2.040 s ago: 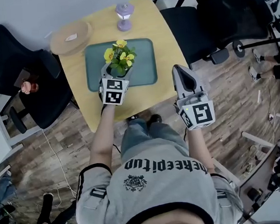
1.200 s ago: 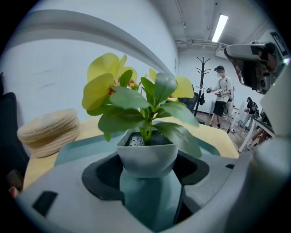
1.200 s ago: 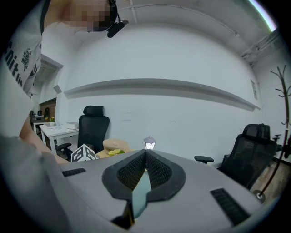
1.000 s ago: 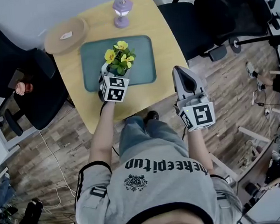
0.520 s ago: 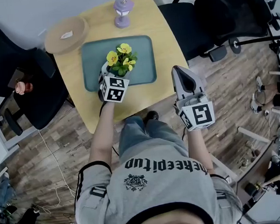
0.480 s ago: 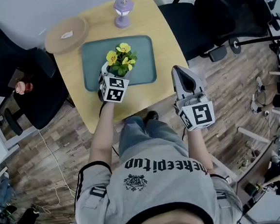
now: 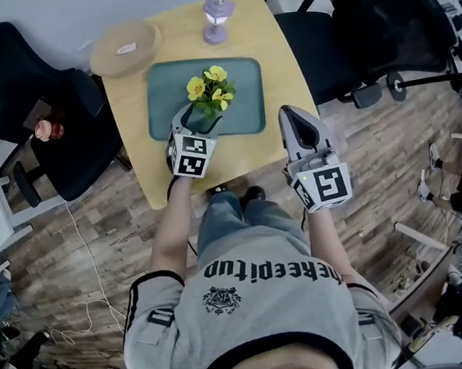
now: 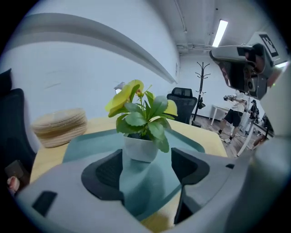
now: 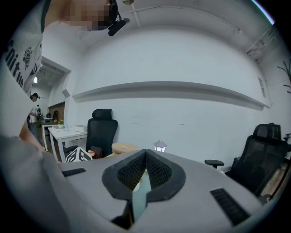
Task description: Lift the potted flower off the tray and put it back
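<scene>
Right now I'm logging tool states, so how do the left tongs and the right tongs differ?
The left tongs are open, with the potted flower just ahead of the gap. The right tongs are shut with nothing between them. The left tongs reach over the tray, while the right tongs hang near the right edge of the table, off the tray. Both point toward the table.

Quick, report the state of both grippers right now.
Left gripper: open, jaws apart; the potted flower stands on the tray just ahead of them, not gripped.
Right gripper: shut, jaws together, holding nothing.
</scene>
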`<state>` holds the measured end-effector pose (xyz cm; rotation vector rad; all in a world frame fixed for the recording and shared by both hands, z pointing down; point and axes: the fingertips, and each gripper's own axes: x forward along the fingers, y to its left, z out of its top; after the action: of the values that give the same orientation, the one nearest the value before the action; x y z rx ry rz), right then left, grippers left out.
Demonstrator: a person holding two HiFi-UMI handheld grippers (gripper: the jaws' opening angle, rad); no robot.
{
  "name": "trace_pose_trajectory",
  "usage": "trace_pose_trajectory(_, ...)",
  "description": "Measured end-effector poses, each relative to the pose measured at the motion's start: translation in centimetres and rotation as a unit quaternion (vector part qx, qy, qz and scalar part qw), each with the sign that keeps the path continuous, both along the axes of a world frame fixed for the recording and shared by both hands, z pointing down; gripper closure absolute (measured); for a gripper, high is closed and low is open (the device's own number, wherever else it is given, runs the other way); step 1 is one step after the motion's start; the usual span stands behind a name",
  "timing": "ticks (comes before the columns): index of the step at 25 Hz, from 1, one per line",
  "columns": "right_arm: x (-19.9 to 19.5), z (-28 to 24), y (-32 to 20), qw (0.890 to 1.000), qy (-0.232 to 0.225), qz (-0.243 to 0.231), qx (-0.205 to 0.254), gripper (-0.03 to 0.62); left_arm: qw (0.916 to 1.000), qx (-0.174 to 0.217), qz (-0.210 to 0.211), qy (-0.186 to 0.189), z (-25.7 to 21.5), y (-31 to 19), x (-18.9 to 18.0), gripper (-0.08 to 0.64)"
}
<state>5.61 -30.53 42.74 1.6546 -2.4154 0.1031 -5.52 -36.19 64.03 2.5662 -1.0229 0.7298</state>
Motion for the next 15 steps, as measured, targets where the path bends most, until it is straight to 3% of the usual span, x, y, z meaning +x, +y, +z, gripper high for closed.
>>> trace_pose_trajectory(4,-1.1,-0.7,0.7,1.000,-0.009,-0.021,0.010,0.589,0.9993,0.023,-0.026,0.016,-2.3,1.5,-1.1,0.254)
trace_pose_trajectory(6,-1.7,-1.1,0.9,0.999,-0.015,-0.033,0.016,0.589,0.9980,0.044,-0.044,0.016,-3.6,1.9,-1.8,0.358)
trace_pose_trajectory(11,-2.6,-2.2,1.9,0.997,-0.027,-0.058,0.030,0.589,0.9924,0.065,-0.103,0.017,-7.8,3.5,-3.6,0.528)
trace_pose_trajectory(15,-2.9,-3.1,3.2,0.996,-0.030,-0.071,0.041,0.589,0.9881,0.087,-0.123,0.031,-10.4,5.2,-4.1,0.552)
